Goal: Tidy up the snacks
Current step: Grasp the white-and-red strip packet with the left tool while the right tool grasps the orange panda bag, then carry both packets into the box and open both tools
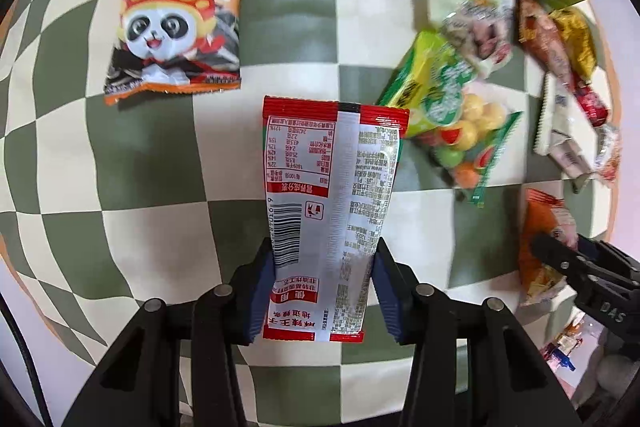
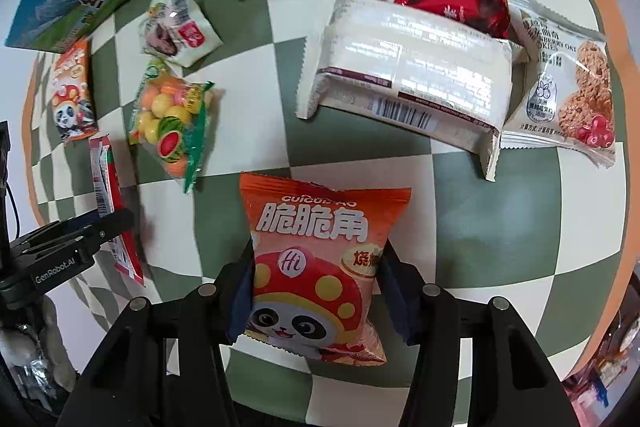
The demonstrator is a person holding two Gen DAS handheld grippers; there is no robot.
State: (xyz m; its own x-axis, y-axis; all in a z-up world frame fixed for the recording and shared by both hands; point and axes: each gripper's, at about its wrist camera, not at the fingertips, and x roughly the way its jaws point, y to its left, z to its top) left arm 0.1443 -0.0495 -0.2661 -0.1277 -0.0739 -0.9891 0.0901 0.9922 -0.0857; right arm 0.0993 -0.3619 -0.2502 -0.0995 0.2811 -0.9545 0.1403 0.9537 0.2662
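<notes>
The left gripper (image 1: 324,291) clamped a red-and-white sachet (image 1: 332,187), lifted above the checked cloth (image 1: 160,155). The right gripper (image 2: 316,291) squeezed an orange panda snack bag (image 2: 320,267) near the other packets on the cloth.

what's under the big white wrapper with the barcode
The white wrapper rests on the checkered cloth, its far edge overlapping the red packet. Anything beneath its middle is hidden.

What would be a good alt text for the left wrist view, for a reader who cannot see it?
The left gripper grips a red and white snack packet, back side showing, above a green and cream checkered cloth. An orange panda bag lies beyond on the left; a fruit candy bag and other snacks lie on the right.
</notes>
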